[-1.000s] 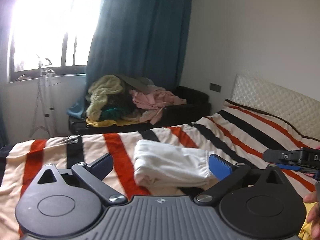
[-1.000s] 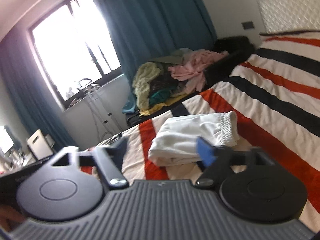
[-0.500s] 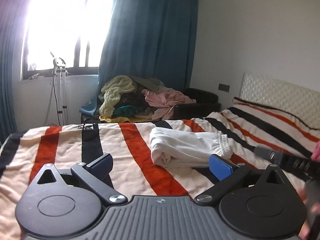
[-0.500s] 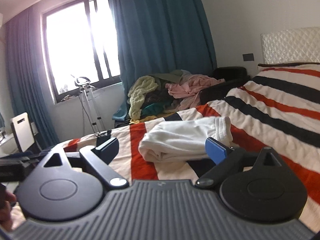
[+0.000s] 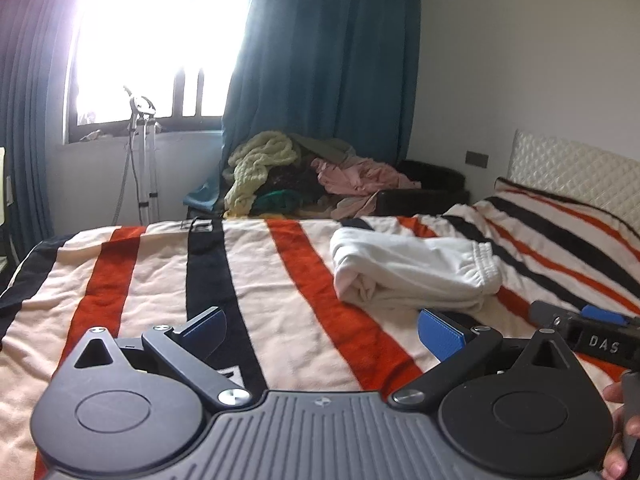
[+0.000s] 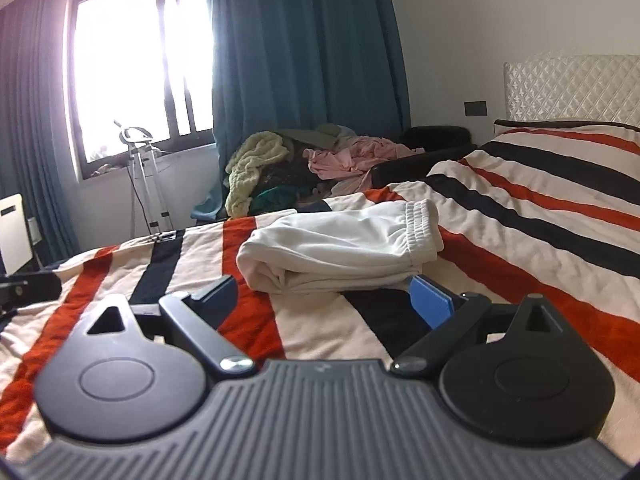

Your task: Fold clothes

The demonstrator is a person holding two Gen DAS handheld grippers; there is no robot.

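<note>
Bed: a cream blanket (image 5: pixel 280 288) with orange-red and black stripes is spread over the whole bed, a bit rumpled. A quilted white headboard (image 6: pixel 572 88) is seen at the far right end.

Folded clothes: white sweatpants (image 5: pixel 412 270) are laid folded in a thick bundle on the blanket, toward the far edge of the bed, elastic waistband turned to the headboard side. In the right wrist view the same bundle (image 6: pixel 340 246) is seen just past the fingertips, not touched.

Left gripper (image 5: pixel 322 330): held low over the blanket, fingers spread wide with nothing between them.

Right gripper (image 6: pixel 324 296): fingers also spread wide and empty, pointed at the bundle. Its black body marked "DAS" is caught at the right edge of the left wrist view (image 5: pixel 592 334).

Room: a bright, blown-out window (image 6: pixel 136 68) is flanked by teal curtains (image 6: pixel 304 48). A messy clothes pile (image 5: pixel 304 178) (pale yellow, pink, green) is heaped on a dark sofa (image 6: pixel 432 144) beyond the bed. A metal stand (image 5: pixel 142 160) is parked under the window.

Wall: plain white, with a dark switch plate (image 6: pixel 475 108) beside the headboard.
</note>
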